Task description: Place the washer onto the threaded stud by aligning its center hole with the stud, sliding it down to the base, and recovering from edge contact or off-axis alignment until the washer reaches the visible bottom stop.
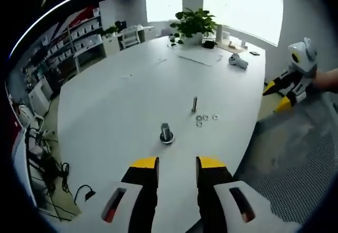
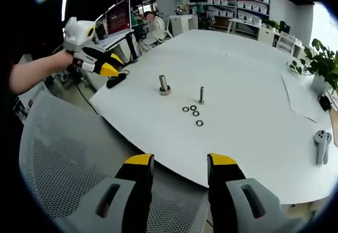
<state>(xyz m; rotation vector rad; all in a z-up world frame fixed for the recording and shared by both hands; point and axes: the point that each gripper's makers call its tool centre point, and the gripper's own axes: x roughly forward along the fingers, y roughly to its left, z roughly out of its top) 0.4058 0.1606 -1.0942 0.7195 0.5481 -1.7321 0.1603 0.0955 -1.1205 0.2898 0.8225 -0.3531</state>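
Washers lie loose on table, ahead of right tongs, beside thin stud. Left tongs also released, empty. Pinch one washer by rim, keep flat, center over stud.

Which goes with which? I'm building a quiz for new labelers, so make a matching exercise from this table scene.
Things:
1. washers
2. thin stud
3. plant
4. left claw

Descriptions:
A. open, over the table's near edge
B. at the table's far end by the window
C. lying loose in a small cluster
D. standing upright beside the cluster

Pairs: 1-C, 2-D, 3-B, 4-A
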